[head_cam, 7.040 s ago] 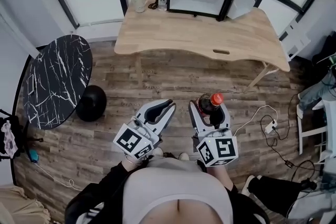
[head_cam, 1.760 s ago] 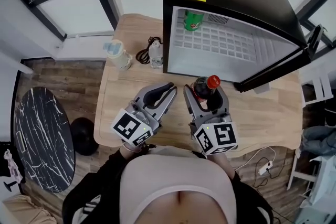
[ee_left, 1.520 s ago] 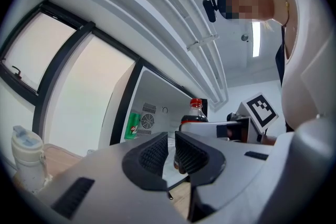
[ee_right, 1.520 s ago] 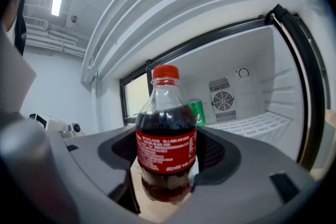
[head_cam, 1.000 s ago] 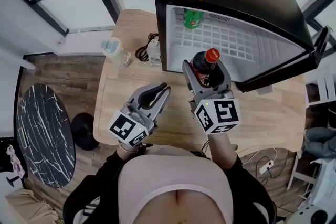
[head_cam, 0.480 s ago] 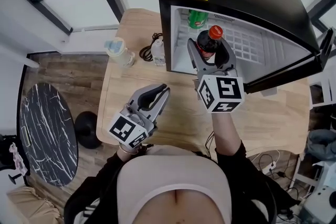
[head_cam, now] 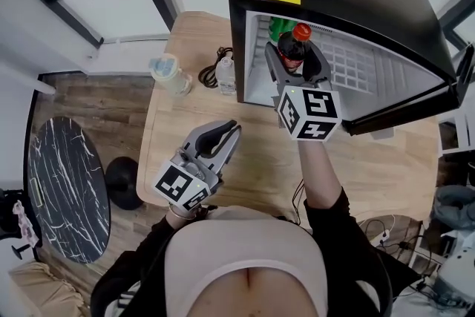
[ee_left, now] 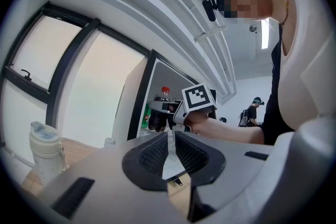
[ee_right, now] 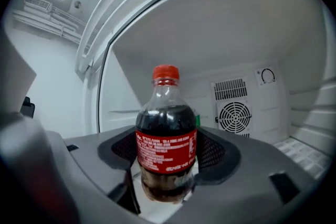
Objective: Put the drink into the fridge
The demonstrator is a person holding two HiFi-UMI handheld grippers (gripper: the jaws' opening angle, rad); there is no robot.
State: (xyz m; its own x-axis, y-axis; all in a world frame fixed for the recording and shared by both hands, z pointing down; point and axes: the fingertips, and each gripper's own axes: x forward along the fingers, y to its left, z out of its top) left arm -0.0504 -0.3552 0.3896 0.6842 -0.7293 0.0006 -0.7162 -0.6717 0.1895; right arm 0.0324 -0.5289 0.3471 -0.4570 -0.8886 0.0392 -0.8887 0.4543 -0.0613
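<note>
**Right gripper view: cola bottle pinched in the fridge mouth**

The right claw (ee_right: 167,162) pinches a dark cola bottle (ee_right: 166,134) by its lower body. The bottle is upright, with its red cap on top and its red label facing the camera. Around and behind it is the white inside of the fridge (ee_right: 157,34), with a round fan grille (ee_right: 234,117) on the back wall, right of the bottle.

In the head view the bottle is held at the open front of the black fridge in the upper middle of the frame, just before a green bottle (head_cam: 277,27) standing deeper inside.

Lower centre, the left claw (head_cam: 223,134) hangs over the wooden surface (head_cam: 252,159). Its jaws are pressed together to a sliver, with nothing between them.

Left of the fridge on the surface stand a lidded tumbler (head_cam: 168,74), a small clear bottle (head_cam: 226,75) and a coiled dark cable (head_cam: 210,75).
</note>
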